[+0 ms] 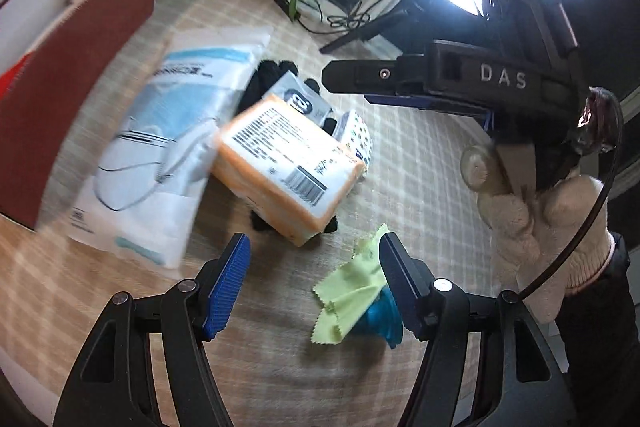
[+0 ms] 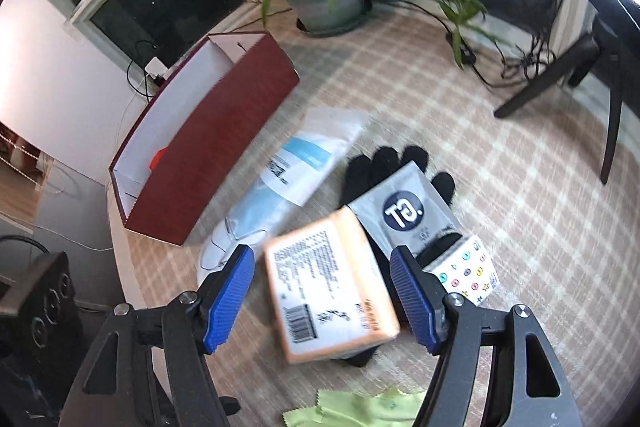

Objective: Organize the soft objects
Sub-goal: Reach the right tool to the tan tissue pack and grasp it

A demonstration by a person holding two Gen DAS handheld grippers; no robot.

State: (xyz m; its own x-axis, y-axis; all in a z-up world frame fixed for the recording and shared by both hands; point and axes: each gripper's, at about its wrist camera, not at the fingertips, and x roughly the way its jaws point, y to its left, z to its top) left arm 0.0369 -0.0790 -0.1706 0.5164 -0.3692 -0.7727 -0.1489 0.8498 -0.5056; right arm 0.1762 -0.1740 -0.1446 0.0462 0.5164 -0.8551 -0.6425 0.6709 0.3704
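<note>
both claws are hanging spread and empty over the checked cloth of the bench (image 2: 520, 187). the left claw (image 1: 314, 285) is pointing down at bare cloth, with a light green cloth (image 1: 352, 295) lying on something blue just beside its right finger. the right claw (image 2: 322, 297) is framing an orange pack (image 2: 332, 287) with a white barcode label, but its pads are standing clear of the pack's sides. the pack is leaning on a black glove (image 2: 384, 163) with a grey tag, beside a small dotted packet (image 2: 468, 269). a blue and white mask bag (image 2: 296, 171) is lying between this pile and the open dark red box (image 2: 212, 139). in the left wrist view a gloved hand (image 1: 532, 211) is gripping the right claw's handle.
</note>
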